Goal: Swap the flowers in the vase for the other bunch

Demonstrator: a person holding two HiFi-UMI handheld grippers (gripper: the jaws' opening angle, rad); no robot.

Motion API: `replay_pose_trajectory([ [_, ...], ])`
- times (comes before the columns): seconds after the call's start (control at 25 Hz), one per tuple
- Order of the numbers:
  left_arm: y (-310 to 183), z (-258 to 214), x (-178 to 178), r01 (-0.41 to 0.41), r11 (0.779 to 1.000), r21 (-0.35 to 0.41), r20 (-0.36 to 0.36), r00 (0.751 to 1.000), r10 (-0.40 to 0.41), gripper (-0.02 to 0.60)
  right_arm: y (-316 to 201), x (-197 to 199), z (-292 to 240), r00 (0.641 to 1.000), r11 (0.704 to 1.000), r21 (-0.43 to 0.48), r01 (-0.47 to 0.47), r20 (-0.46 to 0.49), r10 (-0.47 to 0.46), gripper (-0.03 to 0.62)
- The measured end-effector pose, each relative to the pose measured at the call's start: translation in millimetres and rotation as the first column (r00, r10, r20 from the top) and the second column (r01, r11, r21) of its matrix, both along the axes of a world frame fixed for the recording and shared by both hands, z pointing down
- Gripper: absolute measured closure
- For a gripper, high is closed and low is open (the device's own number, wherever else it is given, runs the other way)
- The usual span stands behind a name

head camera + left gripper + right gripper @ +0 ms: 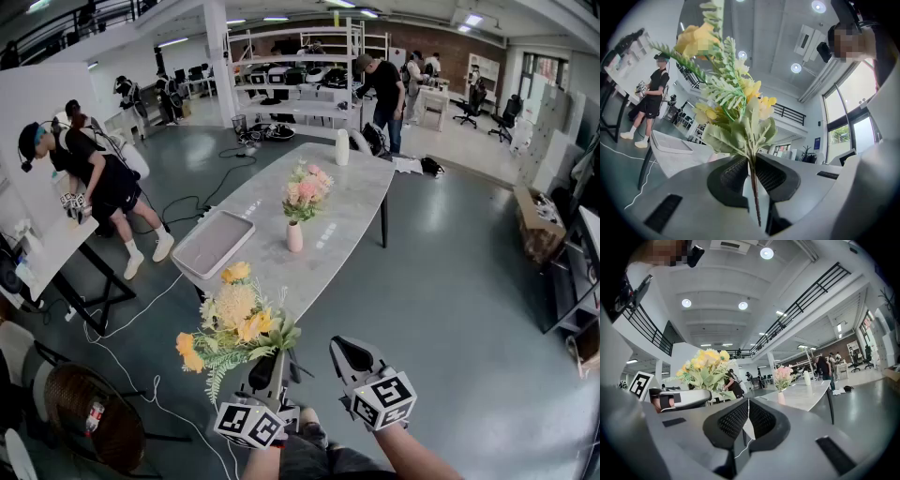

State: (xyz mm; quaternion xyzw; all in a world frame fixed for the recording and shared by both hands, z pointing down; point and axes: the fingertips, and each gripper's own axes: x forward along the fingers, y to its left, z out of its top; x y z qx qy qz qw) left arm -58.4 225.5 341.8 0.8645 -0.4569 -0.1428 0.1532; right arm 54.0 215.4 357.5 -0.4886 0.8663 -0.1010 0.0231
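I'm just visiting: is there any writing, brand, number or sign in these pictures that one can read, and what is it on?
No words or numbers can be read anywhere.
Left cube and right cube, bottom of the head view: black-and-white square patterns only, no letters.
Blue sign on the far wall, left gripper view: too small to read.
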Motion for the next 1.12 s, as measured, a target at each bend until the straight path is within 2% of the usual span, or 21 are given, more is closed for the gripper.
replay_pose_trajectory([
  [0.16, 10, -1, -2, 0.018, 1.000, 0.005, -0.001, 1.000, -0.018, 0.526, 11, 2, 1, 1.000, 1.000, 0.002, 0.009, -0.006, -0.009, 0.568],
  [0.6, 17, -15, 5, -0.006, 0.999, 0.034, 0.002, 1.000, 0.006, 0.526, 16, 5, -13, 1.000, 0.999, 0.035, 0.008, -0.005, -0.008, 0.568],
  [0.88, 28, -7, -3, 0.012, 1.000, 0.009, 0.004, 1.000, -0.012, 0.526, 22, 1, -6, 1.000, 1.000, 0.019, 0.015, 0.008, -0.015, 0.568],
  [1.12, 17, 7, -8, 0.034, 0.999, -0.016, -0.007, 0.999, -0.034, 0.525, 12, -3, 4, 0.999, 0.999, 0.022, 0.040, -0.006, -0.040, 0.566],
])
